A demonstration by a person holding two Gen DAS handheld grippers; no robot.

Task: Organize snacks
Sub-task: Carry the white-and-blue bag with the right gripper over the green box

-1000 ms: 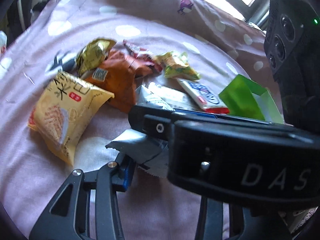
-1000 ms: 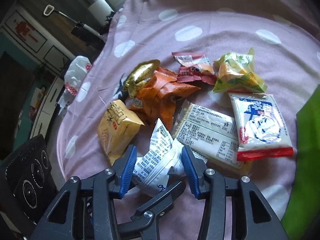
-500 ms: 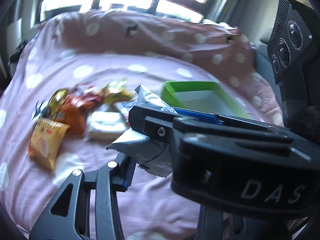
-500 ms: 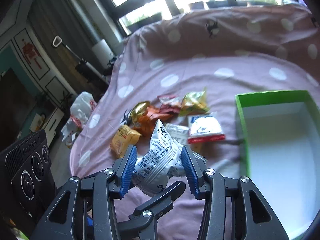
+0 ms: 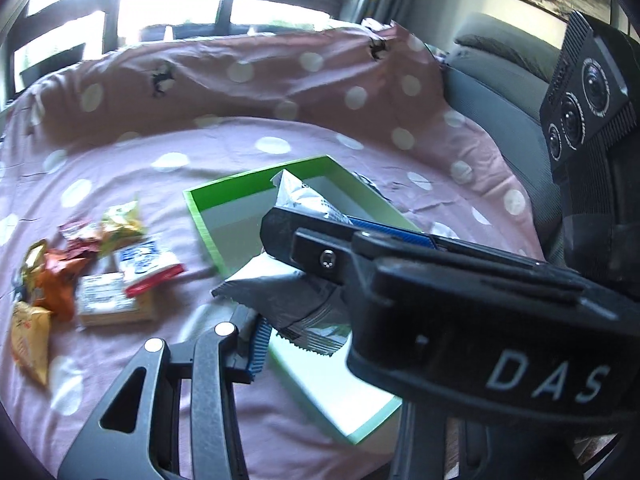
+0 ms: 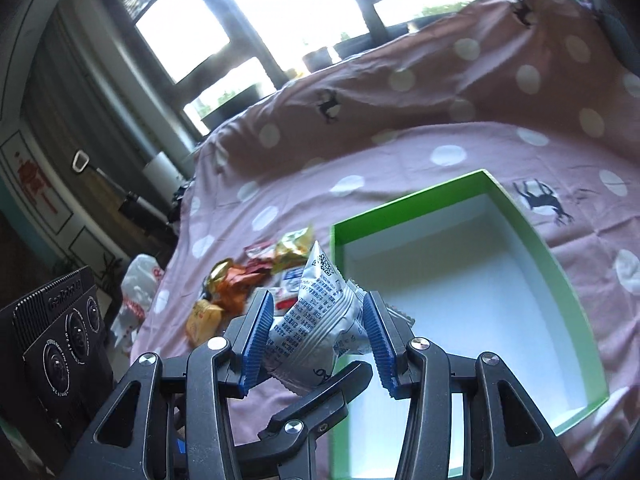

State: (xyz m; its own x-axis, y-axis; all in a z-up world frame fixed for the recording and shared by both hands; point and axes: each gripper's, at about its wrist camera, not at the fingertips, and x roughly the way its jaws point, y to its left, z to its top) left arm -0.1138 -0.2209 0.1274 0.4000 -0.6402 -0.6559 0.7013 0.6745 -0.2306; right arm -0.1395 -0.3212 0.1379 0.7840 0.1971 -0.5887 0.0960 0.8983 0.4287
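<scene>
Right gripper (image 6: 318, 336) clamped on silver packet (image 6: 316, 320)

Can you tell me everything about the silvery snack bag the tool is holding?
The silvery snack bag is a small, puffy foil-looking packet with black printed text and a square code near its pointed top corner. It looks sealed and crinkled. The right tool pinches it between its two blue ribbed pads, one on each side, holding it upright in the air. It hangs near the left edge of the green box, whose white inside looks bare. Nothing else touches it.
</scene>
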